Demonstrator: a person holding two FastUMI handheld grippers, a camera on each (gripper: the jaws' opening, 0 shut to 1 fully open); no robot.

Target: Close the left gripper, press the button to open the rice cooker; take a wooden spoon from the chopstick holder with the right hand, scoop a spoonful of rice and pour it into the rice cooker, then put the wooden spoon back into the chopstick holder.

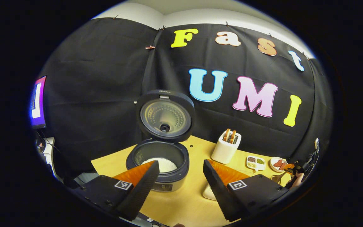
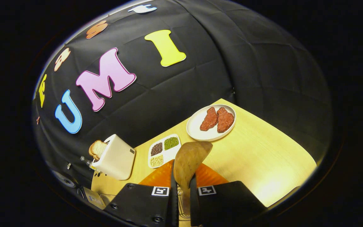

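The dark rice cooker (image 1: 165,179) stands open with its lid (image 1: 165,115) upright, and white rice (image 1: 165,164) lies in the pot. My left gripper (image 1: 180,164) hovers open just in front of it, holding nothing. In the right gripper view, my right gripper (image 2: 183,176) is shut on the handle of a wooden spoon (image 2: 189,159); its bowl points up over the table and I see no rice on it. The white chopstick holder (image 1: 225,151) (image 2: 117,157) stands right of the cooker with brown utensils sticking out. The right gripper (image 1: 293,168) and a hand appear far right.
A white divided tray of grains (image 1: 255,163) (image 2: 164,150) and a white plate with two reddish meat pieces (image 1: 277,164) (image 2: 211,123) sit right of the holder. A pale object (image 1: 208,193) lies partly hidden behind my left gripper's right finger. The wooden table (image 2: 263,157) is bare on its right side.
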